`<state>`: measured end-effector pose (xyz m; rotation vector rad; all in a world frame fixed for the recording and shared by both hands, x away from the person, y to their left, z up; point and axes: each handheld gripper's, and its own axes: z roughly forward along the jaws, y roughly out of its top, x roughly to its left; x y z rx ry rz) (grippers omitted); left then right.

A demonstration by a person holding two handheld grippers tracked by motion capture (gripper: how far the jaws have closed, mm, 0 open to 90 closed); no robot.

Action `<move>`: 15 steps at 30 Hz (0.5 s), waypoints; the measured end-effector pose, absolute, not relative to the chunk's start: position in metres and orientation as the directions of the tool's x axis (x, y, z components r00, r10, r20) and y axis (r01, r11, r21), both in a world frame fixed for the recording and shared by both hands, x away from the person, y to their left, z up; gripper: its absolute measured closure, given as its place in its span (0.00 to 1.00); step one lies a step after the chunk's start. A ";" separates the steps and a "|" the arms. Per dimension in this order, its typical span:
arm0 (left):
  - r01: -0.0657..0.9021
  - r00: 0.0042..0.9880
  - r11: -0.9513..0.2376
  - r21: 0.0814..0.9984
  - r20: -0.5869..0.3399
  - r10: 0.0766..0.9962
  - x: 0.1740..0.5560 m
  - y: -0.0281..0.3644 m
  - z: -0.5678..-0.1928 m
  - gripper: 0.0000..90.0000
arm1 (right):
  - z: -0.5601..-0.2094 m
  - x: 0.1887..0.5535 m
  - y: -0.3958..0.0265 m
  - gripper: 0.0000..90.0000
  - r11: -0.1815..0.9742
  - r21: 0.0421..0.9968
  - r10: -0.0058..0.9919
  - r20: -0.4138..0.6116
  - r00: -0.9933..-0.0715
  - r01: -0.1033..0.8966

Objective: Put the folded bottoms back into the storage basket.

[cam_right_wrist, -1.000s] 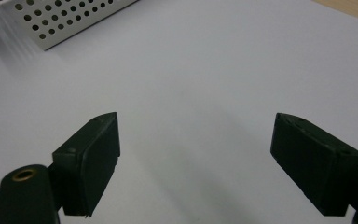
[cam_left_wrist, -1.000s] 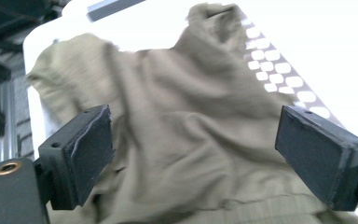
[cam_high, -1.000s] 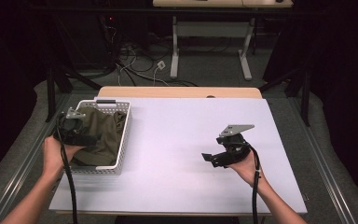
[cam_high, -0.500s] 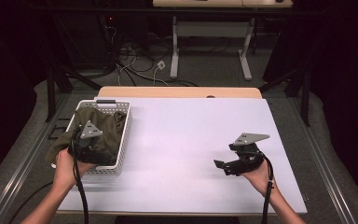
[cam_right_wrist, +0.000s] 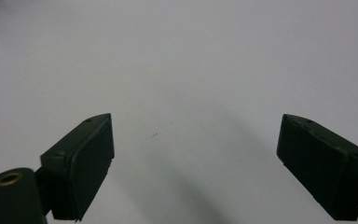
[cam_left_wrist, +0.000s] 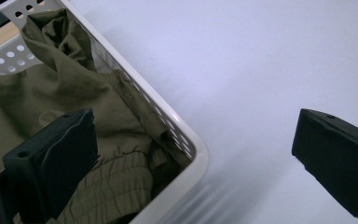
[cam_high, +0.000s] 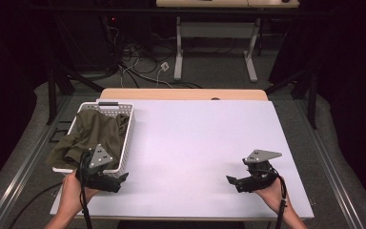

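A white perforated basket (cam_high: 129,125) stands at the table's left, and a crumpled olive-green garment (cam_high: 95,131) in it spills over its left rim. My left gripper (cam_high: 118,182) hovers at the basket's near right corner, pointing right. Its jaws have just been opening and stand wide. In the left gripper view the basket's rim (cam_left_wrist: 135,88) and the garment (cam_left_wrist: 42,88) lie beyond the open left gripper (cam_left_wrist: 191,123), and neither pad touches them. My right gripper (cam_high: 233,182) is low over the table's near right part, pointing left. In its own view the right gripper (cam_right_wrist: 196,126) is open over bare white tabletop.
The white tabletop (cam_high: 195,143) stretches between the two grippers, with a wooden strip (cam_high: 181,94) along its far edge. Table legs and cables lie on the floor beyond. Metal rails run along both sides of the table.
My left gripper has come back from over the basket to its near right corner, jaws wider. The right gripper has drifted right and toward the near edge, sinking a little.
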<state>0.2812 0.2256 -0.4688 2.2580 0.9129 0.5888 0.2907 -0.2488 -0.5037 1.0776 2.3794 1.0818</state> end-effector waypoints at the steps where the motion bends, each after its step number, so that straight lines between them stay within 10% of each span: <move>1: 0.451 0.663 -0.566 0.690 0.166 0.730 0.279 0.225 -0.470 0.00 | -0.505 0.289 -0.250 0.11 0.432 0.745 0.745 0.023 -0.667 0.508; 15: 0.422 0.659 -0.573 0.703 0.197 0.726 0.247 0.217 -0.495 0.00 | -0.525 0.264 -0.258 0.05 0.423 0.754 0.759 0.008 -0.651 0.502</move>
